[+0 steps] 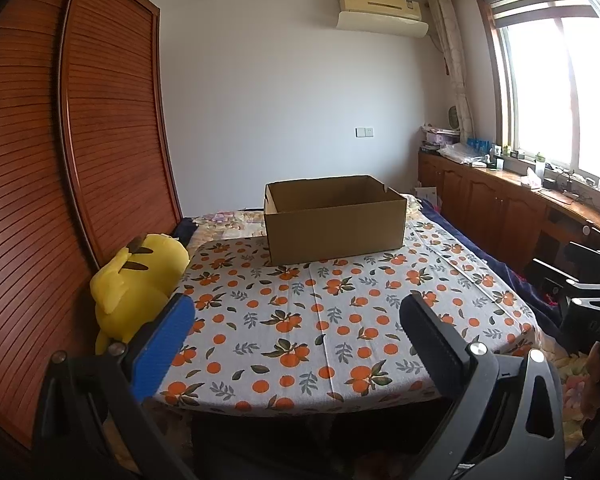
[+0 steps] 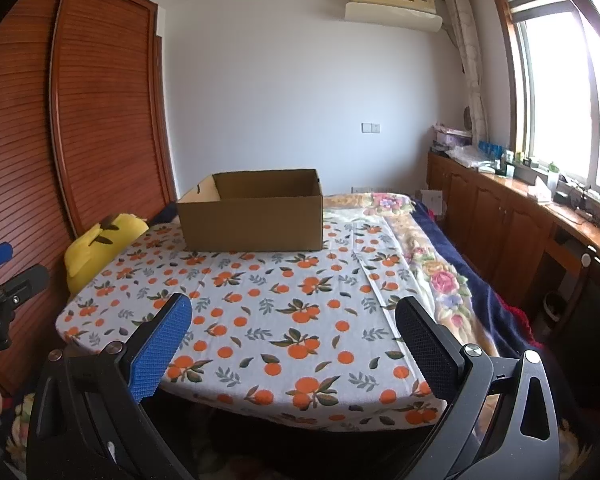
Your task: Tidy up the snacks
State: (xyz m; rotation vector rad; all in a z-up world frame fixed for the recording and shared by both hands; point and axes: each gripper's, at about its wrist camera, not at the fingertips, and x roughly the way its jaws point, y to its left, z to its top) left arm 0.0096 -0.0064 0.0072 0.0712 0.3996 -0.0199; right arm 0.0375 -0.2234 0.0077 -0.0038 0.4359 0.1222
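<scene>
An open brown cardboard box [image 1: 334, 220] stands at the far side of a table covered with an orange-fruit cloth [image 1: 300, 320]; it also shows in the right wrist view [image 2: 252, 216]. What is inside it is hidden. No snacks are visible. My left gripper [image 1: 300, 320] is open and empty, held above the table's near edge. My right gripper [image 2: 296, 320] is open and empty, also above the near edge. The left gripper shows at the left edge of the right wrist view [image 2: 4, 280].
A yellow plush toy [image 1: 136, 280] lies at the table's left, against a wooden slatted wardrobe [image 1: 60, 160]. A bed with a floral blanket [image 2: 432, 272] lies to the right. Wooden cabinets [image 2: 500, 220] with clutter run under the window.
</scene>
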